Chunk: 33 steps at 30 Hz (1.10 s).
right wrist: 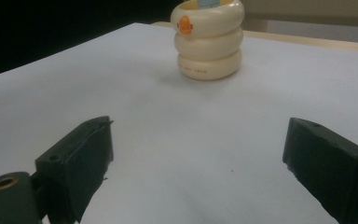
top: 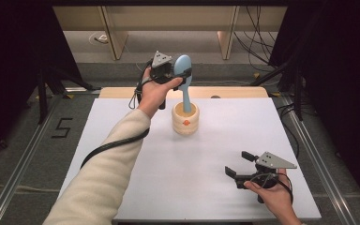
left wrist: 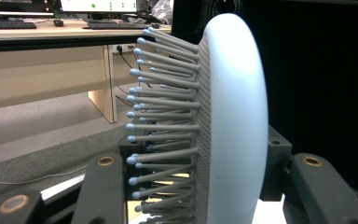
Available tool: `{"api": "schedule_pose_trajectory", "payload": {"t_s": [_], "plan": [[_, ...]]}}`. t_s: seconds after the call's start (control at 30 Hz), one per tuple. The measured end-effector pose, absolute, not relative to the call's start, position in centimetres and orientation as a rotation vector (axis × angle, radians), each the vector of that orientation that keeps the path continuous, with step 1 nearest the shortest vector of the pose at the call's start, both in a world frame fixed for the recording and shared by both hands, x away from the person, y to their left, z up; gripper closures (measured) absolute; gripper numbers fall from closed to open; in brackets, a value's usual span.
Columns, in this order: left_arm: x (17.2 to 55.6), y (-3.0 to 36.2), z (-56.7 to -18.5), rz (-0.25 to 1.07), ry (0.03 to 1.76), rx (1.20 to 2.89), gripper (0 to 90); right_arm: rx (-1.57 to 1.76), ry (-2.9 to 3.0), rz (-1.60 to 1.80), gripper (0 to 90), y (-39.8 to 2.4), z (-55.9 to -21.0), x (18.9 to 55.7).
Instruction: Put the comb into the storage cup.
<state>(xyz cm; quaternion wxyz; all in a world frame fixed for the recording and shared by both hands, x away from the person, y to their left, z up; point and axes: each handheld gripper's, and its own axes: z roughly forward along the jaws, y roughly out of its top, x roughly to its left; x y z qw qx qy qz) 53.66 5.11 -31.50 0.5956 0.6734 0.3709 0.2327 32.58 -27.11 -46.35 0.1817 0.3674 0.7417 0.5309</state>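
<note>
Jaws of the left gripper (top: pixel 180 75) are clamped on the pale blue hairbrush (top: pixel 184 79), which stands upright with its handle in the cream ringed holder (top: pixel 185 121) on the white worktop (top: pixel 178 164). The right gripper (top: pixel 238 165) rests with jaws apart, empty, near the front right corner.

White table (top: pixel 136 154) bears a holder (top: pixel 185 120) (cream, ringed).

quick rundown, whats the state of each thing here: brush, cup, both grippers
hairbrush: upright, handle down in the holder, head up, bristles facing sideways in the left gripper view
holder: cream, ringed, standing upright on the white table
left gripper: raised, jaws closed on the hairbrush head
right gripper: low near the table's front edge, jaws wide open, nothing between them
</note>
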Motion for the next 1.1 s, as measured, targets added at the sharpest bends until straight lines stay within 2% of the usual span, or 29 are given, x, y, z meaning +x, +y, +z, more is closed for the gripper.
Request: {"api": "schedule_pose_trajectory", "payload": {"t_s": [1.1], "plan": [[54.0, 5.0, -33.0, 0.529, 0.890, 1.576, 49.6, 1.034, 2.096, 1.498, 9.4, -27.1, -46.4, 32.6]]}}
